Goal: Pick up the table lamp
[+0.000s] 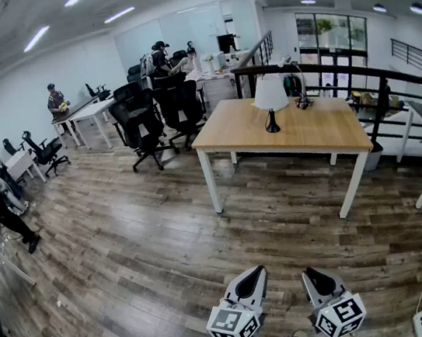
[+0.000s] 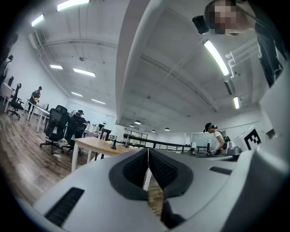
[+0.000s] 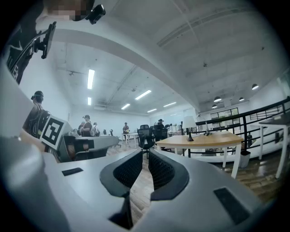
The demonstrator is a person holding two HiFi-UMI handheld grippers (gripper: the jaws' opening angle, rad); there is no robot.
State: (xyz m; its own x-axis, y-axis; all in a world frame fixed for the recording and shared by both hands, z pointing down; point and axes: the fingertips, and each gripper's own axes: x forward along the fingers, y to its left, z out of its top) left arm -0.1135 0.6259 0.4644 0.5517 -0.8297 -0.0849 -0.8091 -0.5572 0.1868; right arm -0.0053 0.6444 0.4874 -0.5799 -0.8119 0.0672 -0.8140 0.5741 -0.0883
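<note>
White-shaded table lamp point(image 1: 270, 102) stands upright on wooden table point(image 1: 324, 135), untouched.

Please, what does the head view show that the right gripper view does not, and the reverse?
Only the head view: the left tongs and right tongs from above, and the whole top of the table. Only the right gripper view: the right tongs closed to a thin slit, nothing inside. Both: the table lamp standing on that table, apart from the tongs, and black office chairs.
</note>
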